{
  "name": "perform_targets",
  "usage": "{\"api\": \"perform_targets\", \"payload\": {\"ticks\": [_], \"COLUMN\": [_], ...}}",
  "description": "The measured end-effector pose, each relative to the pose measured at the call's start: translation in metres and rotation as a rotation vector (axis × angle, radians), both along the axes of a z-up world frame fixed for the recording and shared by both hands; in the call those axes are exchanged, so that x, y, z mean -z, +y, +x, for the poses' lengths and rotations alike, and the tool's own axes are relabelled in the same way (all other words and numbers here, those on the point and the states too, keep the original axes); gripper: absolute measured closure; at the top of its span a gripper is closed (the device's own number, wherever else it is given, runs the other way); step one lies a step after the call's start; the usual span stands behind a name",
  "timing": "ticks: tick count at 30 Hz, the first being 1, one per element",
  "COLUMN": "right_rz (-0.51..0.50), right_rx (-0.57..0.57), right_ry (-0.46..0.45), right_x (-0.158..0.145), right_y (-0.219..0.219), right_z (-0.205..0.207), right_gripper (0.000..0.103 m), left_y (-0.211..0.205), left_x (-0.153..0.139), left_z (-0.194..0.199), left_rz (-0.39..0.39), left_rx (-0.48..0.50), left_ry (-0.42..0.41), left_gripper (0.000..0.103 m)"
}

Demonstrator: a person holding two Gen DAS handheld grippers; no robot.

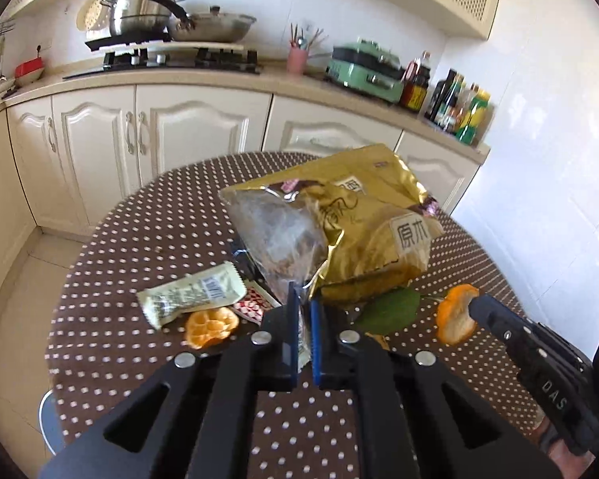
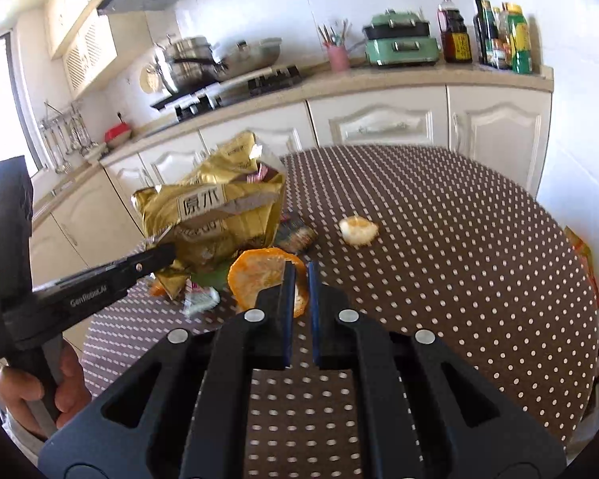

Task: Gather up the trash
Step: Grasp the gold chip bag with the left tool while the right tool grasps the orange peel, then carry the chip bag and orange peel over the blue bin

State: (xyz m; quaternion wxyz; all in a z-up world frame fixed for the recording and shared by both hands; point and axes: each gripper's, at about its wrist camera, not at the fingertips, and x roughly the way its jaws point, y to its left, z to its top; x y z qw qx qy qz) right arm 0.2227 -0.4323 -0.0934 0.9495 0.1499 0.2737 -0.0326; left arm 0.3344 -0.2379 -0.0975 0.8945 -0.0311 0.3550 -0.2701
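the left claw (image 1: 304, 299) is clenched on the bottom corner of the gold snack bag (image 1: 363, 219), so the crumpled, shiny bag stands lifted over the dotted worktop (image 1: 139, 215) like an open mouth, probably to receive the trash. the right claw (image 2: 298, 275) is clenched on a curled orange peel (image 2: 251, 279) just beside the bag, while another peel (image 1: 209, 325) and a pale wrapper (image 1: 191, 295) lie on the worktop near it.
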Motion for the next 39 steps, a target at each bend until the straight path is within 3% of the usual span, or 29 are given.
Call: {"api": "perform_targets", "payload": {"ticks": [8,12,13,14,15,18,21,22,23,25,30,34,39], "right_rz": [-0.039,-0.016,-0.021,-0.040,-0.089,-0.203,-0.168,-0.167,-0.135,-0.083,-0.143,-0.183,-0.161], "right_rx": [-0.052,-0.099,-0.096,-0.077,-0.030,0.070,0.068,0.065,0.050,0.046,0.073,0.072,-0.074], "right_ry": [-0.053,0.056,0.078,0.100,0.117,0.149,0.257,0.292,0.309,0.281,0.212,0.066,-0.039], "right_x": [-0.031,-0.018,-0.015,-0.009,-0.004,0.008,0.030,0.037,0.041,0.039,0.025,-0.007,-0.037], "right_y": [0.042,0.064,0.067,0.071,0.073,0.072,0.061,0.058,0.055,0.048,0.059,0.092,0.150], "right_z": [-0.004,0.012,0.015,0.016,0.019,0.027,0.045,0.050,0.052,0.047,0.029,0.007,0.003], "right_gripper": [0.098,0.093,0.076,0.036,0.025,0.024,0.024,0.029,0.065,0.067,0.067,0.067,0.067], "left_y": [0.059,0.092,0.100,0.105,0.111,0.126,0.135,0.137,0.139,0.143,0.155,0.178,0.229], "left_x": [-0.025,-0.024,-0.022,-0.020,-0.018,-0.009,-0.003,-0.002,-0.002,-0.002,-0.004,-0.002,0.001], "left_z": [-0.022,-0.032,-0.035,-0.035,-0.037,-0.036,-0.036,-0.036,-0.037,-0.039,-0.044,-0.049,-0.050], "left_rz": [-0.079,-0.080,-0.078,-0.073,-0.070,-0.078,-0.078,-0.080,-0.080,-0.083,-0.100,-0.117,-0.140], "left_rx": [-0.042,-0.075,-0.088,-0.096,-0.106,-0.128,-0.144,-0.144,-0.146,-0.145,-0.152,-0.179,-0.253], "left_ry": [-0.032,-0.031,-0.034,-0.036,-0.037,-0.011,0.000,0.001,0.001,-0.002,-0.016,-0.018,-0.023], "left_gripper": [0.099,0.099,0.099,0.099,0.099,0.099,0.099,0.099,0.099,0.099,0.099,0.099,0.099]}}
